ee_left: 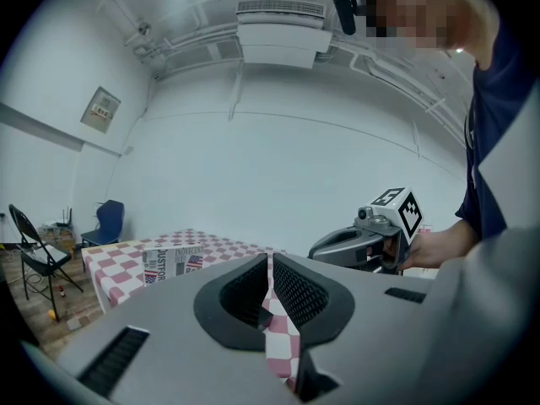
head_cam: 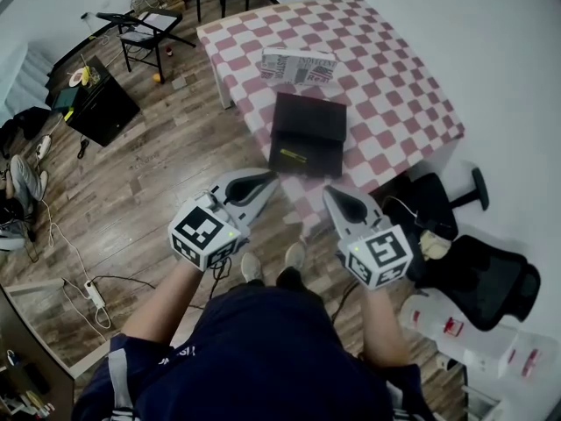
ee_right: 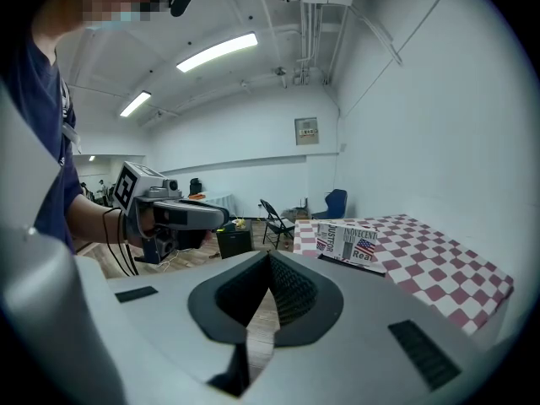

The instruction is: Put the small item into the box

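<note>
A table with a pink-and-white checked cloth (head_cam: 386, 77) stands ahead of me. On it lies a flat black box (head_cam: 307, 134) with a small yellow label, near the table's front edge. Behind it stands a newspaper-print box (head_cam: 298, 66), also in the left gripper view (ee_left: 173, 264) and the right gripper view (ee_right: 354, 241). I see no small item apart from these. My left gripper (head_cam: 266, 180) (ee_left: 270, 261) and right gripper (head_cam: 332, 194) (ee_right: 268, 260) hover side by side short of the table, over the floor. Both are shut with nothing in them.
A black office chair (head_cam: 478, 274) sits at the right by the table corner. A folding chair (head_cam: 145, 29) and a black cabinet (head_cam: 98, 103) stand at the far left on the wooden floor. A power strip (head_cam: 92, 293) with cables lies at the lower left.
</note>
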Action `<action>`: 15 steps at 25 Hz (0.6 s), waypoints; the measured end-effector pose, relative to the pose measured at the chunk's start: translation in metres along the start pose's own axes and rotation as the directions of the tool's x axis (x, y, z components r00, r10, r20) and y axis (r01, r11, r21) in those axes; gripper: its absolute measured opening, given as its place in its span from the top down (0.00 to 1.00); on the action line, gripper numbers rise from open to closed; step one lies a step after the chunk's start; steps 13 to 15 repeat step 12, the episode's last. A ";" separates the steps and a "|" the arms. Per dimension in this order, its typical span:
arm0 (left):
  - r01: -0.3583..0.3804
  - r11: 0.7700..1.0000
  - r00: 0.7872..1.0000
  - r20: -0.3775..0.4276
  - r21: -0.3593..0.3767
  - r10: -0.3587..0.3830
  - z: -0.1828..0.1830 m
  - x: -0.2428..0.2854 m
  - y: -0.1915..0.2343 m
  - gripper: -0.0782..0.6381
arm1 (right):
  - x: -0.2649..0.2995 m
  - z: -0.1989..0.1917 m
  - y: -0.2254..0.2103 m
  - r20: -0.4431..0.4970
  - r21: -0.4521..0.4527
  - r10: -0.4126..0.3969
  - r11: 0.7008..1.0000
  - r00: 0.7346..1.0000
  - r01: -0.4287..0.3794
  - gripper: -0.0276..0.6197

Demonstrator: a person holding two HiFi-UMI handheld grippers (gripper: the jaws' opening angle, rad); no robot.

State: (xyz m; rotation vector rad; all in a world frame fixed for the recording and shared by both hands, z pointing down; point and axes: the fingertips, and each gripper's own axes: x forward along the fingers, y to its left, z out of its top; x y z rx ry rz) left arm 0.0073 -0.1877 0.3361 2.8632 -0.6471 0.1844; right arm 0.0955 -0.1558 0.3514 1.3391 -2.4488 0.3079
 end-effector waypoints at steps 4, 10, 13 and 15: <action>0.007 1.000 1.000 -0.005 -0.003 -0.007 -0.002 0.003 -0.004 0.83 | -0.005 -0.002 -0.001 0.002 0.005 -0.007 1.000 1.000 0.007 0.93; 0.017 1.000 1.000 -0.003 -0.001 -0.017 0.000 0.012 -0.009 0.83 | -0.010 -0.005 -0.007 -0.005 0.009 -0.006 1.000 1.000 0.006 0.93; 0.019 1.000 1.000 -0.002 0.000 -0.019 0.001 0.015 -0.011 0.83 | -0.011 -0.006 -0.010 -0.005 0.009 -0.006 1.000 1.000 0.006 0.93; 0.019 1.000 1.000 -0.002 0.000 -0.019 0.001 0.015 -0.011 0.83 | -0.011 -0.006 -0.010 -0.005 0.009 -0.006 1.000 1.000 0.006 0.93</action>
